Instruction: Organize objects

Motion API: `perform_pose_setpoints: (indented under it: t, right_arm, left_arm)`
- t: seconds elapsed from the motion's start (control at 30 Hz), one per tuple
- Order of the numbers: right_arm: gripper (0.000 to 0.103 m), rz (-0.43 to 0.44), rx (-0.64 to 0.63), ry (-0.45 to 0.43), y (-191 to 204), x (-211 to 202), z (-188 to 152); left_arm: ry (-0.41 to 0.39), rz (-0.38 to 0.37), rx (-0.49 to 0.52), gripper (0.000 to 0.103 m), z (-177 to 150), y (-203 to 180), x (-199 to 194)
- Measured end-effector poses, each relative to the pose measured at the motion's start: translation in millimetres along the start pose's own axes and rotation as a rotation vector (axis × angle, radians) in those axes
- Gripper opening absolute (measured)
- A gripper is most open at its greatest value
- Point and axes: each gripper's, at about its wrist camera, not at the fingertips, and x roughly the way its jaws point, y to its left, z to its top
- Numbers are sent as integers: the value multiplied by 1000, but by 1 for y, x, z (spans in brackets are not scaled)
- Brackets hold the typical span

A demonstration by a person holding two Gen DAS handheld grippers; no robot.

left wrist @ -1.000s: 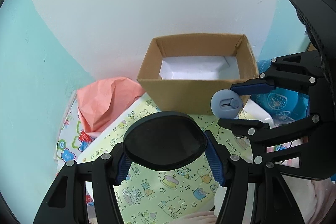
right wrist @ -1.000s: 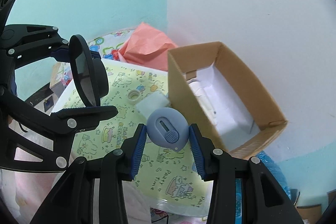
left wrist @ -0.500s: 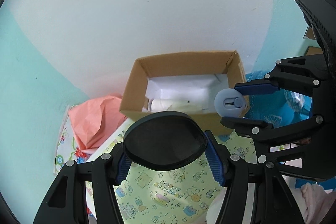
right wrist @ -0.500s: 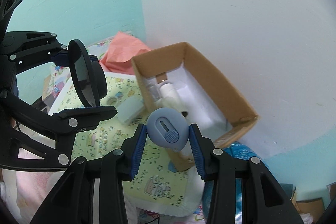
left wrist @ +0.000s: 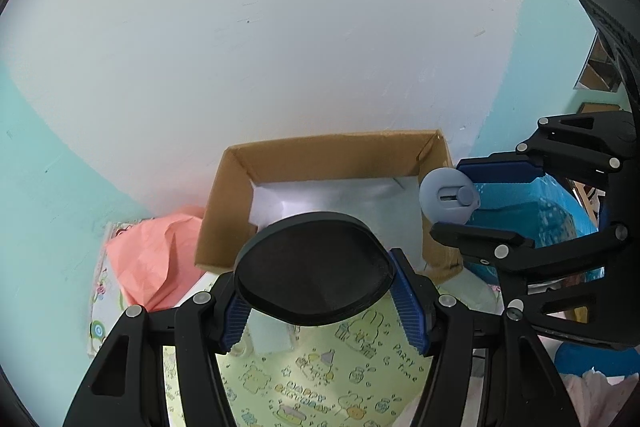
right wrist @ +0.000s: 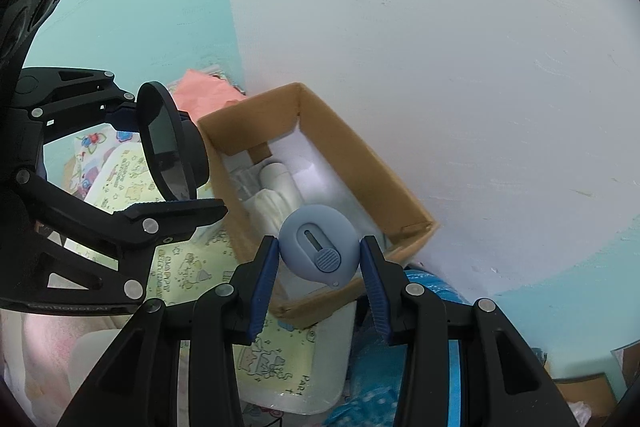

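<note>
My left gripper [left wrist: 318,291] is shut on a black round compact [left wrist: 314,269], held above the near wall of an open cardboard box [left wrist: 228,207]. From the right wrist view the same compact [right wrist: 170,147] shows edge-on at the left. My right gripper [right wrist: 320,259] is shut on a blue-grey rounded cutter with a slider [right wrist: 318,251], hovering over the near corner of the cardboard box [right wrist: 360,155]. In the left wrist view that cutter [left wrist: 448,197] hangs by the box's right wall. Inside the box lie a white bottle [right wrist: 276,177] and white paper lining.
The box stands against a white and turquoise wall on a yellow cartoon-print sheet [left wrist: 320,387]. Crumpled pink paper [left wrist: 148,267] lies left of the box. A blue plastic bag [left wrist: 540,215] sits to its right. A small pale block [left wrist: 272,335] rests on the sheet.
Both grippers have moved toward the box with their objects; the box now sits lower and closer in both views, and the cutter is over its corner.
</note>
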Motion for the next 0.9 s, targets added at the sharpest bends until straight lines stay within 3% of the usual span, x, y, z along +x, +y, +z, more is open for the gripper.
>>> perform_pose_setpoints:
  t: [0.4, 0.63, 0.7, 0.83, 0.9]
  right_arm:
    - [45, -66, 9, 17, -22, 8, 0]
    - [45, -91, -9, 27, -30, 12, -1]
    - [45, -92, -9, 28, -30, 13, 0]
    - [45, -81, -20, 24, -28, 15, 4]
    - [45, -82, -29, 25, -26, 16, 5]
  left_arm:
    - [-32, -2, -82, 64, 12, 2, 29]
    - [-50, 12, -70, 65, 11, -4, 42]
    - [-56, 26, -66, 68, 9, -5, 44]
    - [-93, 96, -74, 90, 3, -4, 43]
    - [-136, 139, -99, 92, 0, -3, 40]
